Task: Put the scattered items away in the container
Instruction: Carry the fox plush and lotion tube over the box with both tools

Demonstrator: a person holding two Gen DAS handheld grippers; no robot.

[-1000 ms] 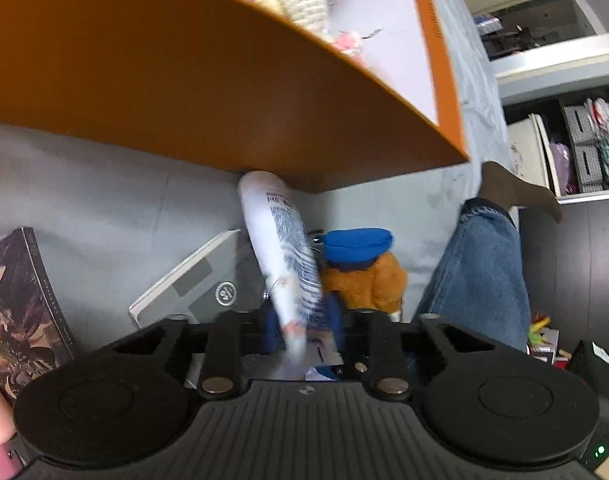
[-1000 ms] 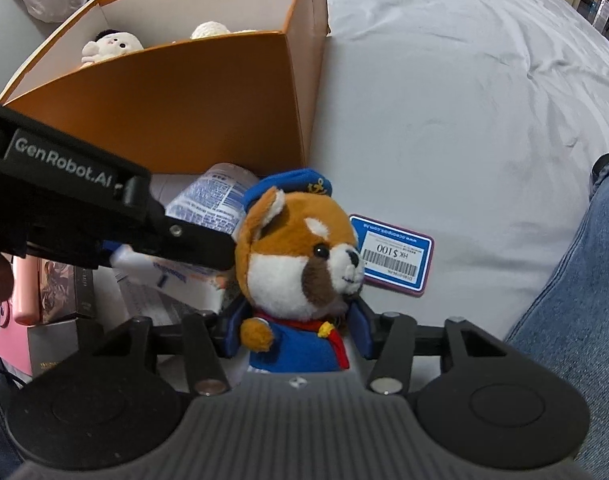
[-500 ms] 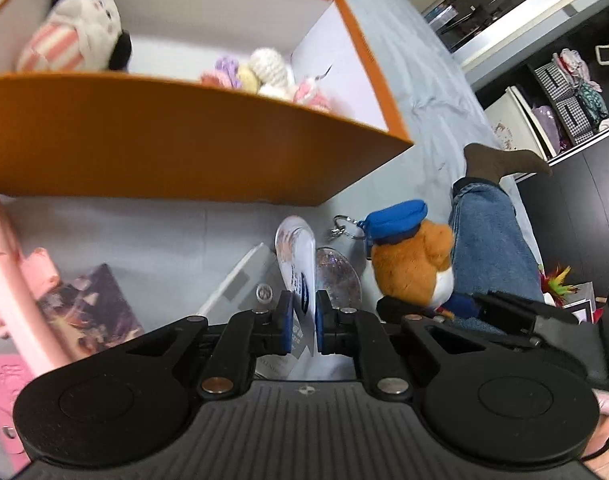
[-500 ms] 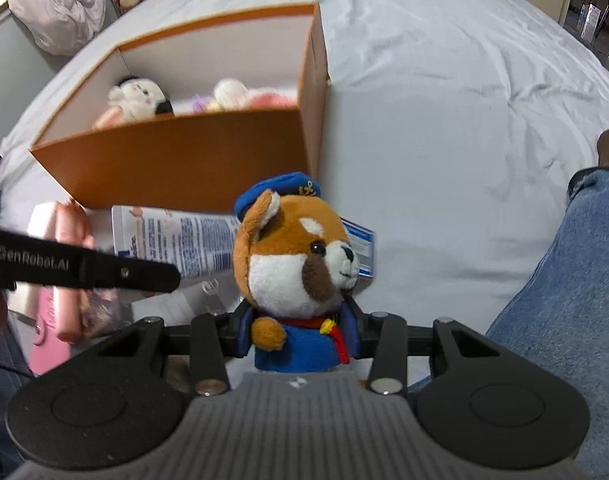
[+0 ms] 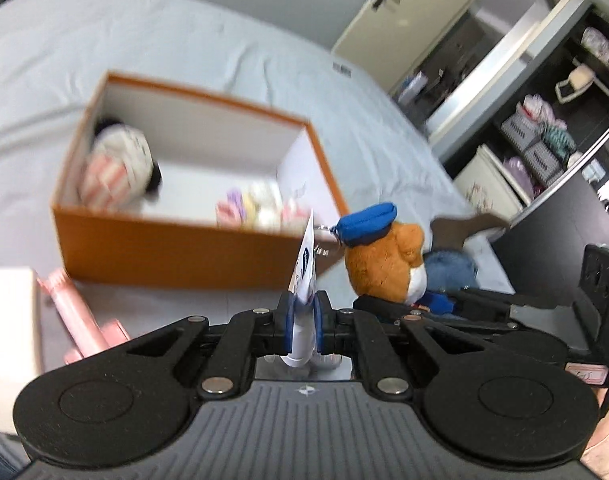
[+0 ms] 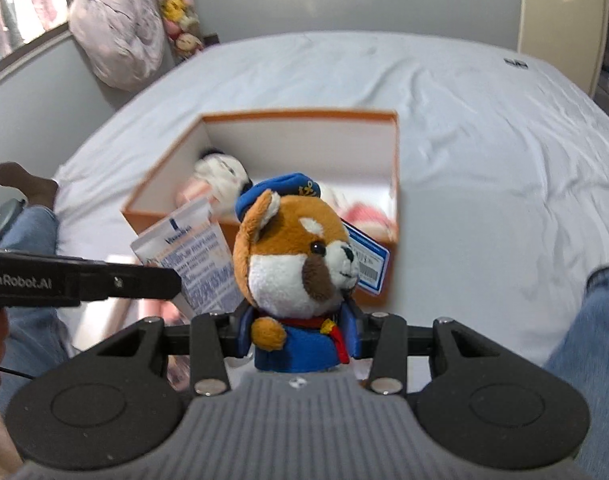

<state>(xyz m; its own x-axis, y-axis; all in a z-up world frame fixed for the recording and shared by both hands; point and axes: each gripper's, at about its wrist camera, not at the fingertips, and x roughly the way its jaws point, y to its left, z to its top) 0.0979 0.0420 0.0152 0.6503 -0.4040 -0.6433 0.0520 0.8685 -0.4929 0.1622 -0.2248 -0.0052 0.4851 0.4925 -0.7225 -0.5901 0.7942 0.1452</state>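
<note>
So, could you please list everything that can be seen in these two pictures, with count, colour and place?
Box: one, orange outside, white inside, open, on the bed.
Bed sheet: one, pale grey, under everything.
Soft toys in box: one white and pink striped at the left end, several small pastel ones at the right end; blurred.
Tube: one, white with blue print, held in the left gripper.
Plush: one, orange and white, blue cap and coat, with a price tag, held in the right gripper.
Pink object: one, on the sheet left of the box.
Left gripper: black, shut.
Right gripper: black, shut.
</note>
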